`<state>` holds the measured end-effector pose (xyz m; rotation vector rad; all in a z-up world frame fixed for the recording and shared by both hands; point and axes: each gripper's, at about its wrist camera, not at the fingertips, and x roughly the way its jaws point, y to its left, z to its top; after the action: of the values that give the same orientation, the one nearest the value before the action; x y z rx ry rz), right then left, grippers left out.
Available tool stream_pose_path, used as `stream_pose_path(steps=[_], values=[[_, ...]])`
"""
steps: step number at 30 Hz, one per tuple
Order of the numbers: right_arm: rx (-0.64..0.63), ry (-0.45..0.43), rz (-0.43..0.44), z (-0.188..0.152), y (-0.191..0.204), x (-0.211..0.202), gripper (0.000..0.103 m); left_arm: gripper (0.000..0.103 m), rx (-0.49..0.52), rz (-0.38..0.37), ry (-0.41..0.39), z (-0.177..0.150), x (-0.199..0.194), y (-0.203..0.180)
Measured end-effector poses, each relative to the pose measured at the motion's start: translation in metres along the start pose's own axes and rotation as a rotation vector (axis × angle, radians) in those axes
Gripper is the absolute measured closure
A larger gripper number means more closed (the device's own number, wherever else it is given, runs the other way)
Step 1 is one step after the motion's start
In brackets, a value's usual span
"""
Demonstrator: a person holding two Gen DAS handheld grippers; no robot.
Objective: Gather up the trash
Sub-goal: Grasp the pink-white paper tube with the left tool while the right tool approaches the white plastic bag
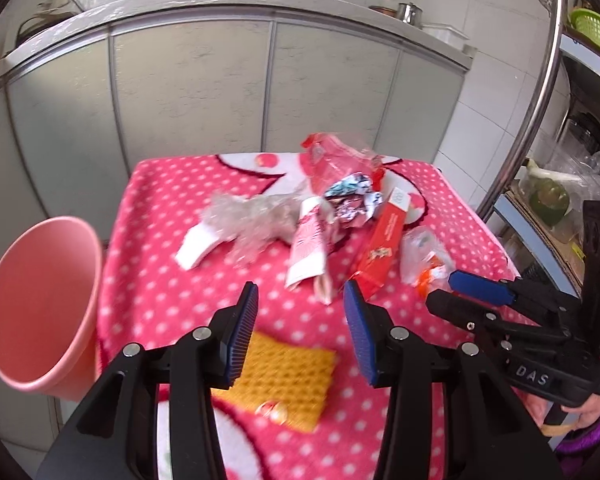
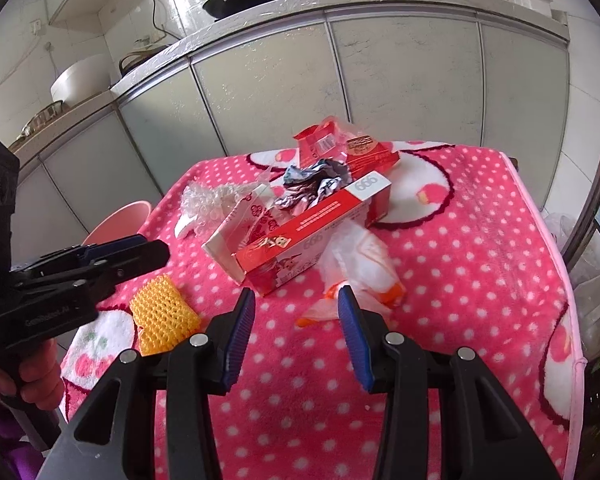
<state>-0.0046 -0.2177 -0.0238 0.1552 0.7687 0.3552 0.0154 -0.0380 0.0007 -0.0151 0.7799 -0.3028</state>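
Trash heaped mid-table on pink dotted cloth (image 2: pixel 440 280): red carton (image 2: pixel 312 236), crumpled foil (image 2: pixel 320 186), clear plastic (image 1: pixel 252 216), white-orange wrapper (image 2: pixel 364 268). Yellow mesh pad (image 1: pixel 288 372) near front edge. Pink bin (image 1: pixel 40 304) beside table's left edge. Left gripper (image 1: pixel 300 292) open, empty, above cloth. Right gripper (image 2: pixel 296 300) open, empty, just short of wrapper.

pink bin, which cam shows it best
The left wrist view: the pink bin fills the left side, tilted with its open mouth, rim and inside all visible beside the table. In the right wrist view only a sliver of the pink bin shows, behind the table edge and the left tool.
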Motion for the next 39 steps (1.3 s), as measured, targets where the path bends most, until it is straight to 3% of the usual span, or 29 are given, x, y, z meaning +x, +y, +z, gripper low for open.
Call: stream_pose_path(steps=[7,15,21,30,39], values=[[0.058,-0.026,0.003,0.000,-0.016,-0.006,0.060,0.059,0.038,0.009,0.015,0.008,0.025,-0.013],[0.108,-0.028,-0.019,0.000,-0.031,-0.005,0.060,0.077,0.010,0.016,0.058,0.009,0.050,-0.007],[0.126,-0.002,-0.036,0.001,-0.037,0.000,0.060,0.087,-0.017,0.019,0.046,0.007,0.049,0.000],[0.152,0.063,-0.037,0.006,-0.040,0.018,0.060,0.088,-0.018,0.014,0.010,0.003,0.022,0.005],[0.180,0.086,-0.029,0.008,-0.043,0.031,0.059,0.088,-0.046,0.020,0.023,-0.001,0.011,0.014]])
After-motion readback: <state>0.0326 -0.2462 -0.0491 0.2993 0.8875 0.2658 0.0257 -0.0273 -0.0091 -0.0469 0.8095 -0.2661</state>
